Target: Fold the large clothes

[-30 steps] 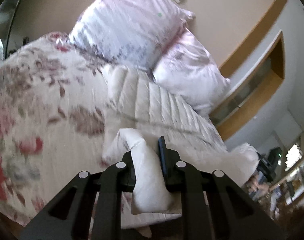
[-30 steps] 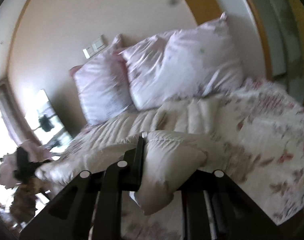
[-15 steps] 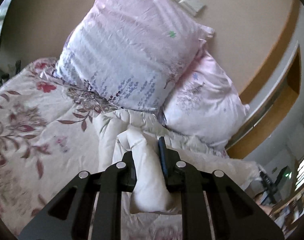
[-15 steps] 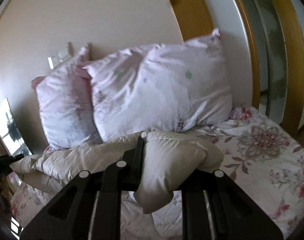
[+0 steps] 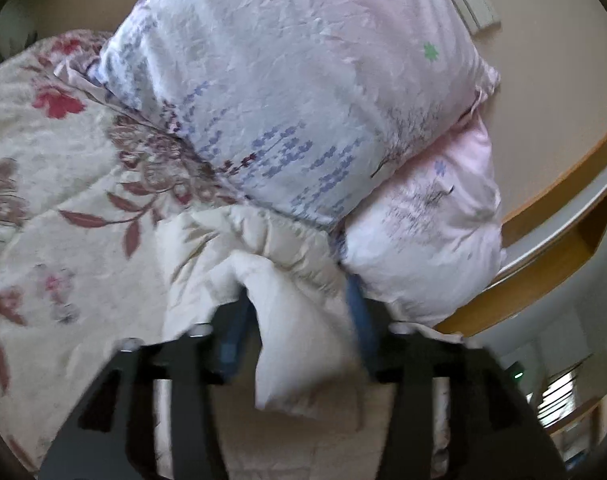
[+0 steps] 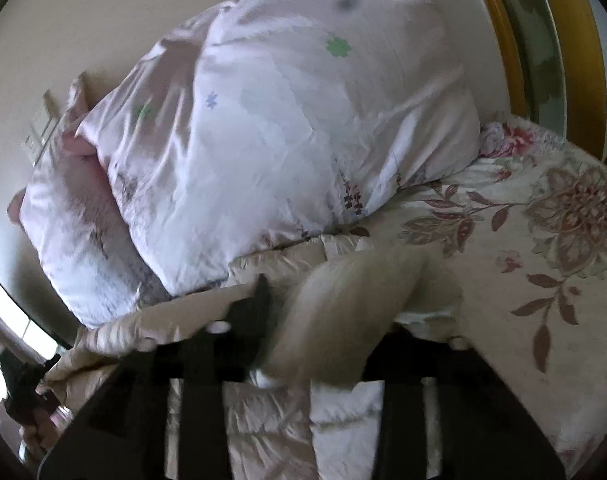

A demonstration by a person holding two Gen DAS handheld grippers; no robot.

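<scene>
Both grippers, left and right, have just been opening, the coat edge loose between them at the pillows. Best let go together, then draw straight back so the fold lies square.

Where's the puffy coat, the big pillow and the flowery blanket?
puffy coat (image 5: 299, 320): left wrist view, bunched edge between the fingers.
big pillow (image 5: 303, 92): left wrist view, its middle.
flowery blanket (image 6: 543, 280): right wrist view, bare patch.

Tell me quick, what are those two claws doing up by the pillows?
Left gripper and right gripper: jaws just opening, cream padded coat fold still between them. Coat edge laid at the pillows. Nothing else in the way.
</scene>
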